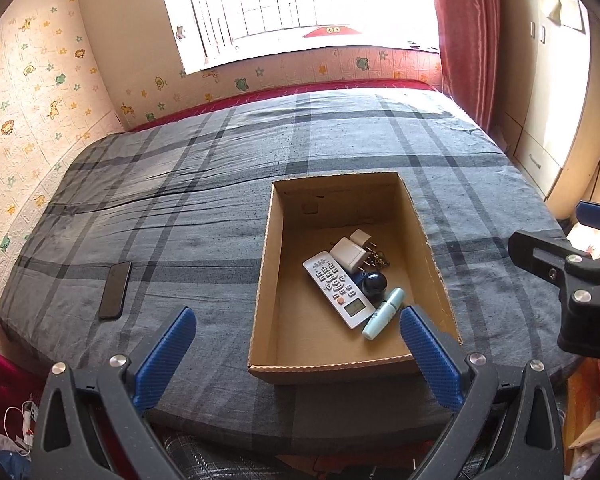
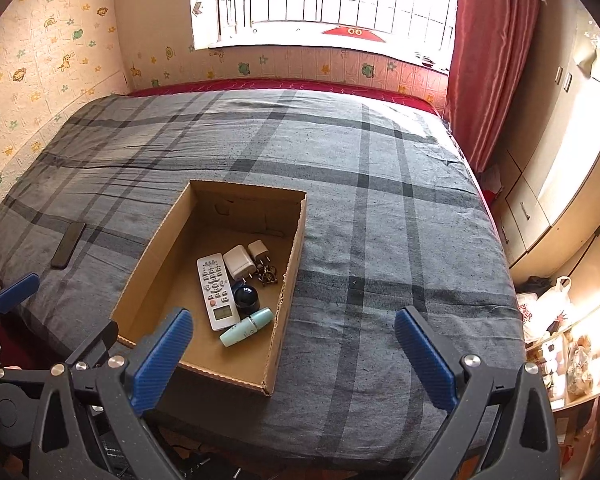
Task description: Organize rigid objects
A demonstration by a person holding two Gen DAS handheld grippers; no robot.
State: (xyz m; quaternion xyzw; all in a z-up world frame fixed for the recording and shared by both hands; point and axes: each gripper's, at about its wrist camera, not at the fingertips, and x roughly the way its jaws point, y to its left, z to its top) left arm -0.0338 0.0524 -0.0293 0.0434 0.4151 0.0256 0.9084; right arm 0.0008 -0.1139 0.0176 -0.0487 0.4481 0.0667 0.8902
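Grey plaid bedding (image 1: 228, 200) covers the bed in front of you, with a barred window (image 2: 324, 0) and a red curtain (image 2: 496, 60) behind it and cartoon-animal wallpaper (image 1: 32, 92) along the left wall. An open cardboard box (image 1: 268, 280) sits on the sheet near the front edge. Inside it, toward the near right part of the floor, lie a white remote control (image 1: 337, 288), two white plug adapters (image 2: 240, 262) (one larger, one smaller, side by side), a dark round object (image 1: 374, 282) touching the remote, a pale mint tube (image 1: 382, 312) lying next to the remote's display end, and a small bunch of what looks like keys (image 2: 268, 274) just beside the adapters. A black phone (image 1: 116, 290) lies face up on the sheet well to the left of the box, outside it.

Your left gripper (image 1: 298, 320) hovers over the near end of the box with its blue fingers (image 1: 168, 356) spread wide and nothing between them. Your right gripper (image 2: 292, 320) hangs over the box's near right corner and the bare sheet beside it, its fingers likewise wide apart and holding nothing.
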